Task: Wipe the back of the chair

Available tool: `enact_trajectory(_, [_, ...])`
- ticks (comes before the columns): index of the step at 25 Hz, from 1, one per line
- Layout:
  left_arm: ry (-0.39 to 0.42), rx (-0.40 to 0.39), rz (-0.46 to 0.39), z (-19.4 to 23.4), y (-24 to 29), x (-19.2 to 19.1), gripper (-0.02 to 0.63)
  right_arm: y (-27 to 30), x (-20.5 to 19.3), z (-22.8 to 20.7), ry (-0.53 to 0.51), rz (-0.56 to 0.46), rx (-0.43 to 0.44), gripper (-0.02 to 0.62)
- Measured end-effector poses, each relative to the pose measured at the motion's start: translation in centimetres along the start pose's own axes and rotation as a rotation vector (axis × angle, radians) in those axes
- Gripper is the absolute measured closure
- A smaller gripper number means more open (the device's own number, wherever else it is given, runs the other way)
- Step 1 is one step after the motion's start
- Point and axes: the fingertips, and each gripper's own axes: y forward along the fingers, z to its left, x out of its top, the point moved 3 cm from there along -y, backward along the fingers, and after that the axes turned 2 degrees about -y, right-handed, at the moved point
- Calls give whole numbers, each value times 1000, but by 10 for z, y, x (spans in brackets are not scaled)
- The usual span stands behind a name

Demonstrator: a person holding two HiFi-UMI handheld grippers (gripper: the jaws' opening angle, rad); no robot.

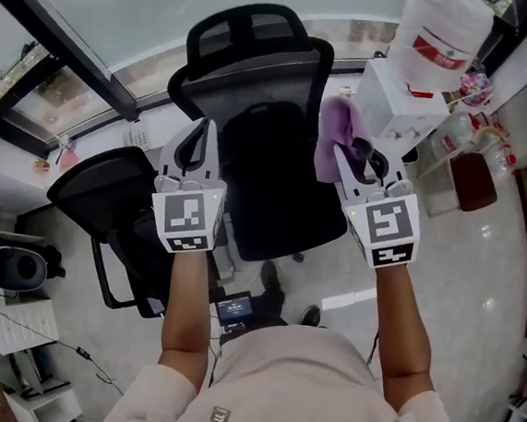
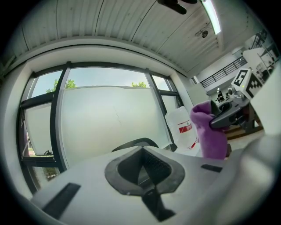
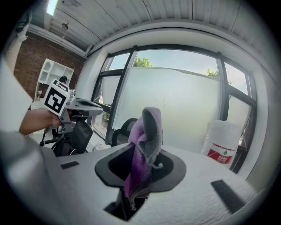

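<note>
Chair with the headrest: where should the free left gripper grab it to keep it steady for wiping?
Probably the backrest, at its upper rim on the left gripper's side, coming from above. That rim looks thin, sits nearest those jaws and is clear of the purple cloth.

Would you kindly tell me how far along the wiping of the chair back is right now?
Done: the purple cloth is clamped in the right gripper. In hand: the cloth is held at the right edge of the chair back; contact cannot be confirmed. Left: the wiping itself, since no wiped patch shows. The left gripper is shut and empty.
</note>
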Motion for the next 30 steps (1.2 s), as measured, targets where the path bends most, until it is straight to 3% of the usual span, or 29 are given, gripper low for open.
enact_trajectory(15, [-16, 52, 25, 77, 58, -36, 598, 115, 27, 1, -37, -15, 29, 517])
enact_trajectory(24, [-62, 87, 44, 132, 86, -72, 598, 208, 47, 32, -78, -30, 73, 514])
enact_trajectory(30, [-89, 115, 83, 157, 101, -116, 598, 278, 29, 67, -78, -25, 130, 512])
